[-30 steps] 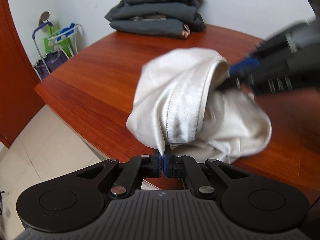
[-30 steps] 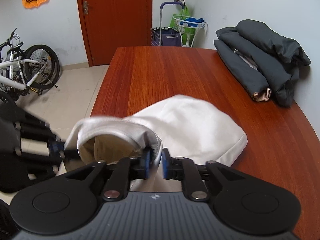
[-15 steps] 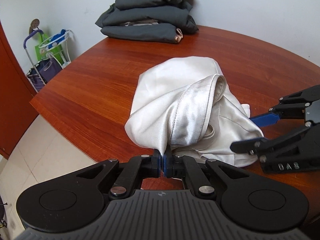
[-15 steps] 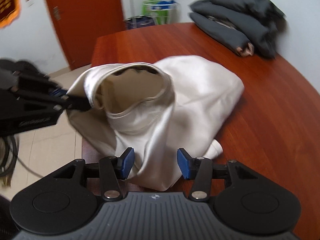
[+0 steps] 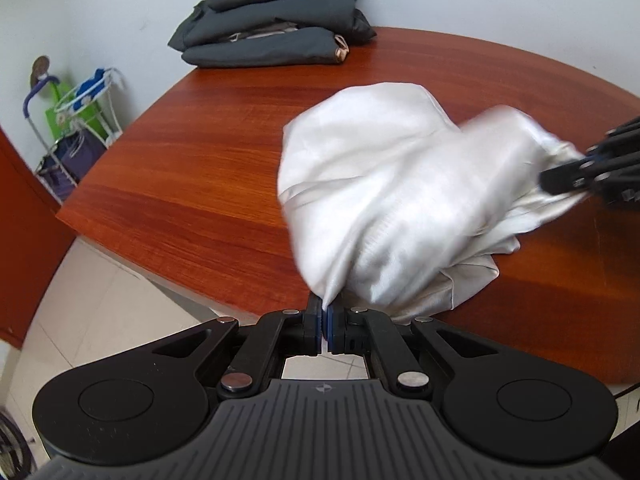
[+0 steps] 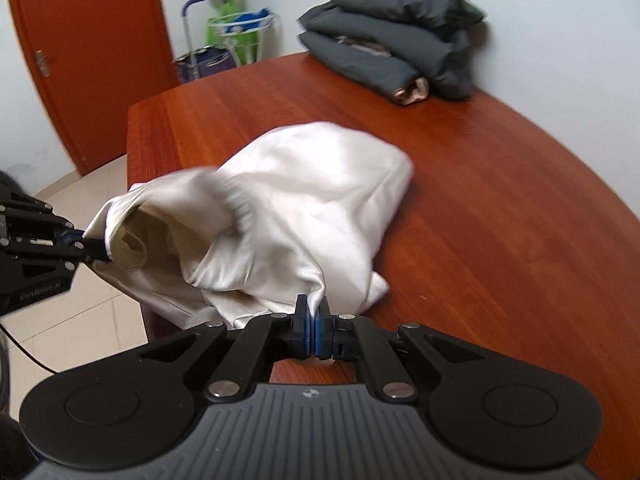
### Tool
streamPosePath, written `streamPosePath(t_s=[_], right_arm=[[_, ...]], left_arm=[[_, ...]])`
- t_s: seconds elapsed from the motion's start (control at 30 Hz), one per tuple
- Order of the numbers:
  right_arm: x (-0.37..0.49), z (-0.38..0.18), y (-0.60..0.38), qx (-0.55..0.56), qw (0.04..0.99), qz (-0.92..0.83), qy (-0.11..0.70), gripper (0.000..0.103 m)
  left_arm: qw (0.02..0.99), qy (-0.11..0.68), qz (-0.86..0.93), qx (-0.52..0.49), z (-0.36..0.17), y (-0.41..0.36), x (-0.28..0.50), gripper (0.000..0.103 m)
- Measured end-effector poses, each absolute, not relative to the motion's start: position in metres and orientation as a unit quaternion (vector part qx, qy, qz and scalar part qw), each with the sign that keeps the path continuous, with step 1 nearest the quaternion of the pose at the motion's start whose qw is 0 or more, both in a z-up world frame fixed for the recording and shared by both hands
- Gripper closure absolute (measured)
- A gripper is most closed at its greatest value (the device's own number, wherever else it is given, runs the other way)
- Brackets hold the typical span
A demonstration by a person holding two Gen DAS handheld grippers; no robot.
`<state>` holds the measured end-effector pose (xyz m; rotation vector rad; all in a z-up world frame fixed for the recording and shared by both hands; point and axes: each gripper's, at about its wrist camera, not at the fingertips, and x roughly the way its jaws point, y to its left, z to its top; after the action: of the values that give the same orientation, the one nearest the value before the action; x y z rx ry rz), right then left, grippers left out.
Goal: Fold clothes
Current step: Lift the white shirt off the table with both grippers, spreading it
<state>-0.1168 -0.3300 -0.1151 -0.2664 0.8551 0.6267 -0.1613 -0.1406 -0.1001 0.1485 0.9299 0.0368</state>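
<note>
Cream garment (image 5: pixel 400 200) now pinched by both: right gripper (image 6: pixel 312 330) just clamped on (left gripper (image 5: pixel 324 320) unchanged).

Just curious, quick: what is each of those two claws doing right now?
Left gripper: shut on the shiny cream satin garment.
Right gripper: jaws just closed, shut on the same garment.

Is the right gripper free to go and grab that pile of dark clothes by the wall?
Probably not yet: the right gripper is shut on the white garment. The dark clothes lie across bare table.
</note>
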Motion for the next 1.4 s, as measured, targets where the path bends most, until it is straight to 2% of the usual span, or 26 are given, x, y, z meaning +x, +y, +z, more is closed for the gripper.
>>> streamPosePath(t_s=[0.17,0.53,0.83,1.0,1.27,1.4], right_arm=[[-0.158,-0.098,-0.337,-0.100,0.876,0.245,0.403,0.101],[-0.340,-0.067,-0.286,-0.057,0.924,0.104,0.364,0.101],[-0.442,-0.031,-0.259,-0.048,0.940,0.031,0.338,0.101],[-0.477,-0.029,-0.259,-0.050,0.936,0.020,0.348,0.101],[-0.518,-0.070,-0.253,-0.041,0.915,0.018,0.401,0.101],[-0.527,-0.076,-0.257,-0.036,0.911,0.013,0.410,0.101]], left_arm=[[0.898,0.431,-0.025,0.089,-0.082,-0.112,-0.187,0.101],[0.912,0.355,-0.158,0.132,-0.032,-0.044,-0.294,0.101],[0.910,0.318,-0.219,0.150,-0.005,-0.018,-0.341,0.101],[0.901,0.331,-0.237,0.152,-0.016,-0.021,-0.350,0.101],[0.876,0.377,-0.248,0.173,-0.057,-0.033,-0.368,0.101],[0.874,0.374,-0.252,0.179,-0.059,-0.039,-0.375,0.101]])
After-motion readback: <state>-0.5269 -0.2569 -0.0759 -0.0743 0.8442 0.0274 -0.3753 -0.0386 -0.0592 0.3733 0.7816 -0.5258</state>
